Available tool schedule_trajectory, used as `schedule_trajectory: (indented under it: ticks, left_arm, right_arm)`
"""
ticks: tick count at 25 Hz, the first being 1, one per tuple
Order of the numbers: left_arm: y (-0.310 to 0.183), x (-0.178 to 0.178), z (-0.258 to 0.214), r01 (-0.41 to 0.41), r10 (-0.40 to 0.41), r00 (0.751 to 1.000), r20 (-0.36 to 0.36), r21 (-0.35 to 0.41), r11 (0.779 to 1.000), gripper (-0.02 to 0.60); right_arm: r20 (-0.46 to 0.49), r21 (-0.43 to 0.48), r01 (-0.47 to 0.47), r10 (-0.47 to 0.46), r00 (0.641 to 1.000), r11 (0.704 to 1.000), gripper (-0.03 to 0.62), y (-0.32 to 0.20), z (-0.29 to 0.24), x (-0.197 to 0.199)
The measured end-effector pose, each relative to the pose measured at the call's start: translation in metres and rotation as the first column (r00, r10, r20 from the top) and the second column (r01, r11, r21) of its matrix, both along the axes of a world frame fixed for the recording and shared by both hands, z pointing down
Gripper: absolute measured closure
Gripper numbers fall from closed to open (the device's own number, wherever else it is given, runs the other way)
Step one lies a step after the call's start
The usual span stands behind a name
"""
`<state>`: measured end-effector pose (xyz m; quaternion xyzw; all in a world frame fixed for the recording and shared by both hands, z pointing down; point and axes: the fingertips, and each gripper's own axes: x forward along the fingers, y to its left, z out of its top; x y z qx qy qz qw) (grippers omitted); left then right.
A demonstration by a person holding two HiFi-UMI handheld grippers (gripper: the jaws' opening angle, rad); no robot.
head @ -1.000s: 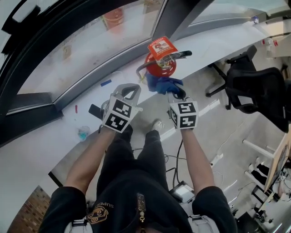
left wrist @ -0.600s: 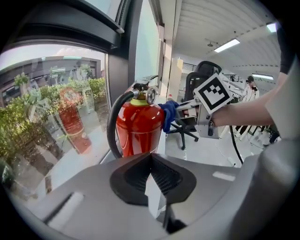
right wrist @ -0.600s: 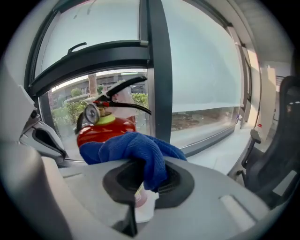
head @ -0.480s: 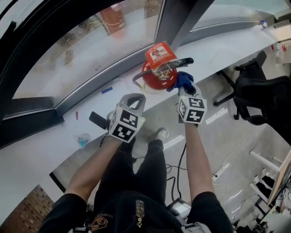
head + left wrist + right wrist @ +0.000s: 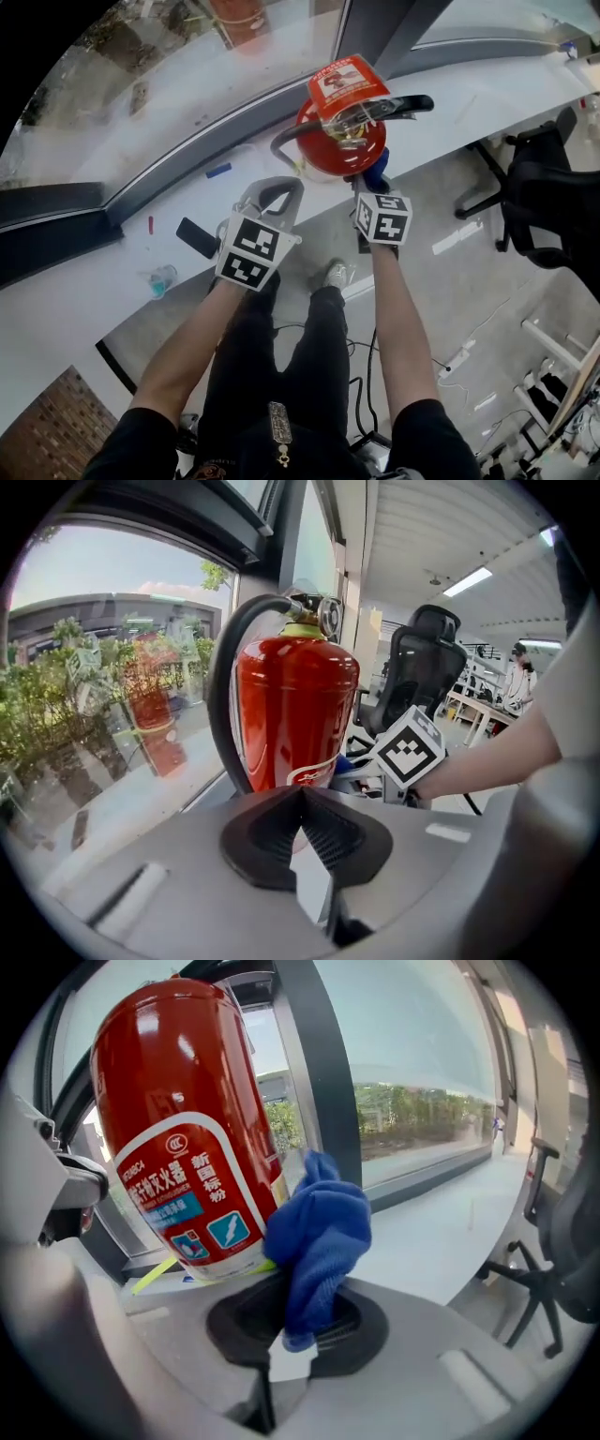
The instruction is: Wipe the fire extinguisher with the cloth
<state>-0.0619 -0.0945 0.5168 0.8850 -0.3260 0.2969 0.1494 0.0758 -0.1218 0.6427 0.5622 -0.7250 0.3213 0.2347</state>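
Two grippers are in view. The left gripper has its jaws together with nothing between them. The right gripper is clamped on the one blue cloth, which lies against the lower side of the single red fire extinguisher. The extinguisher stands upright on the white ledge. One small bluish container sits there too, well to the left, and its contents cannot be made out. Beyond is the window.

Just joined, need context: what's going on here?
A person holds a gripper in each hand at a red fire extinguisher standing on a white window ledge. The right gripper has its tongs shut on a blue cloth, bunched close beside it. The left gripper, shut and empty, hangs just short of the extinguisher.
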Motion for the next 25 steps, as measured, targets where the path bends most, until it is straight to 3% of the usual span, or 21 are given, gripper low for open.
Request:
schedule_trajectory:
  ticks: [4, 7, 10, 16, 19, 22, 25]
  left_arm:
    - [0.000, -0.005, 0.008, 0.081, -0.082, 0.996, 0.024, 0.024, 0.996, 0.575]
    - [0.004, -0.004, 0.009, 0.141, -0.141, 0.990, 0.013, 0.030, 0.990, 0.575]
    - [0.010, -0.003, 0.004, 0.142, -0.143, 0.990, 0.001, 0.044, 0.989, 0.575]
    - [0.013, -0.025, 0.000, 0.112, -0.110, 0.993, -0.033, 0.058, 0.992, 0.575]
    - [0.013, -0.040, 0.002, 0.082, -0.078, 0.995, -0.057, 0.066, 0.994, 0.575]
    - [0.016, -0.054, 0.008, 0.059, -0.054, 0.996, -0.073, 0.065, 0.996, 0.575]
    - [0.012, -0.069, 0.012, 0.047, -0.040, 0.996, -0.080, 0.078, 0.996, 0.575]
  right_arm:
    - [0.037, 0.041, 0.141, -0.143, 0.989, 0.989, 0.553, 0.016, -0.017, -0.018]
    - [0.040, 0.124, 0.280, -0.287, 0.957, 0.952, 0.554, 0.033, -0.050, -0.042]
    - [0.019, 0.201, 0.336, -0.347, 0.938, 0.920, 0.554, 0.040, -0.085, -0.061]
    - [0.006, 0.303, 0.301, -0.317, 0.948, 0.904, 0.554, 0.042, -0.139, -0.091]
    - [0.047, 0.389, 0.196, -0.232, 0.971, 0.900, 0.554, 0.040, -0.168, -0.111]
    - [0.076, 0.478, 0.085, -0.137, 0.988, 0.874, 0.554, 0.034, -0.191, -0.131]
    - [0.082, 0.513, 0.047, -0.103, 0.991, 0.857, 0.554, 0.018, -0.188, -0.151]
